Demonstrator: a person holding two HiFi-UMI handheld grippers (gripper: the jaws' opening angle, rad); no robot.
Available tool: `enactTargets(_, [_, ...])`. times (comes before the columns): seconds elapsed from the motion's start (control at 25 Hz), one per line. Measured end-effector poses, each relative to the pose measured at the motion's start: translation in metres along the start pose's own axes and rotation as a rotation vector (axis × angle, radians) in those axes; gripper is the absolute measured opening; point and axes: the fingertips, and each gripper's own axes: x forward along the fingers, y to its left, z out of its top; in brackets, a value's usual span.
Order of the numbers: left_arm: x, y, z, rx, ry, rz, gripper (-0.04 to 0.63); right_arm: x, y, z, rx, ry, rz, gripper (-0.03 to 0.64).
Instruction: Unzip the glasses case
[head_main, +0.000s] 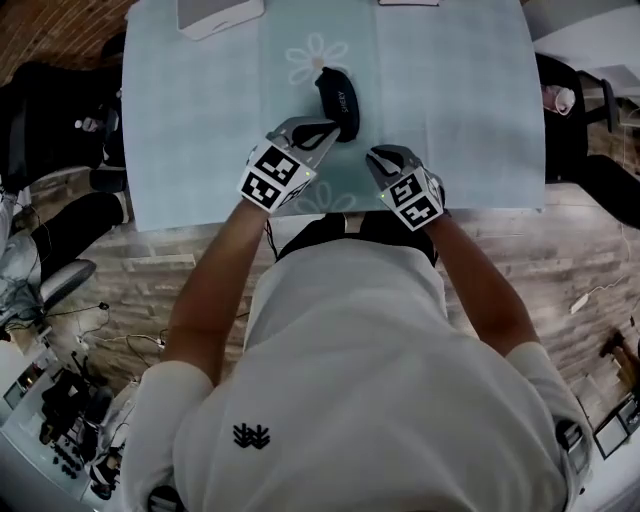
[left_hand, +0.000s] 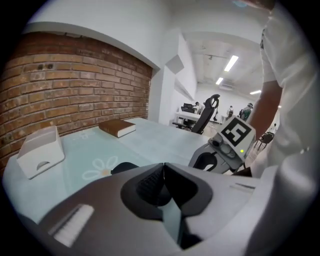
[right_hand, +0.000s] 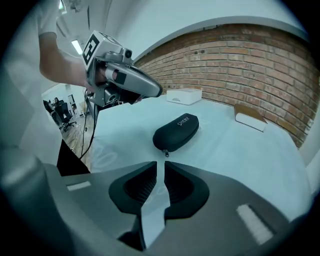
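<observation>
A black zipped glasses case (head_main: 338, 100) lies on the light blue tablecloth (head_main: 470, 120) beside a daisy print. In the right gripper view the case (right_hand: 176, 132) points its zip pull (right_hand: 165, 152) toward me. My left gripper (head_main: 325, 128) hovers at the case's near left end, jaws shut and empty; in its own view (left_hand: 163, 167) only a sliver of the case (left_hand: 125, 167) shows past the jaws. My right gripper (head_main: 378, 155) hangs short of the case to the right, its jaws (right_hand: 161, 167) closed to a thin slit with nothing between.
A white box (head_main: 218, 14) stands at the far left of the table, and a brown book (left_hand: 117, 127) lies at the far edge. The table's near edge (head_main: 330, 208) is just in front of the person's body. Office chairs and cables sit on the floor at left.
</observation>
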Motion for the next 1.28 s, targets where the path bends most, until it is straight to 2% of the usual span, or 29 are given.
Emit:
enactTargets(0.28, [0.05, 0.025, -0.009, 0.01, 0.045, -0.056, 0.057, 0.039, -0.009, 0.001, -0.001, 0.056, 0.024, 0.046])
enactTargets(0.68, [0.071, 0.025, -0.033, -0.008, 0.095, -0.084, 0.055, 0.055, -0.01, 0.008, 0.018, 0.05, 0.067, 0.055])
enactTargets(0.88, [0.073, 0.025, -0.033, -0.037, 0.085, -0.081, 0.055, 0.055, -0.013, 0.007, 0.023, 0.046, 0.074, 0.051])
enactTargets(0.96, [0.072, 0.027, -0.034, -0.04, 0.085, -0.079, 0.055, 0.055, -0.012, 0.008, 0.027, 0.046, 0.069, 0.028])
enactTargets(1.28, [0.074, 0.024, -0.033, -0.056, 0.07, -0.077, 0.055, 0.046, -0.014, 0.004, 0.017, 0.051, 0.019, 0.026])
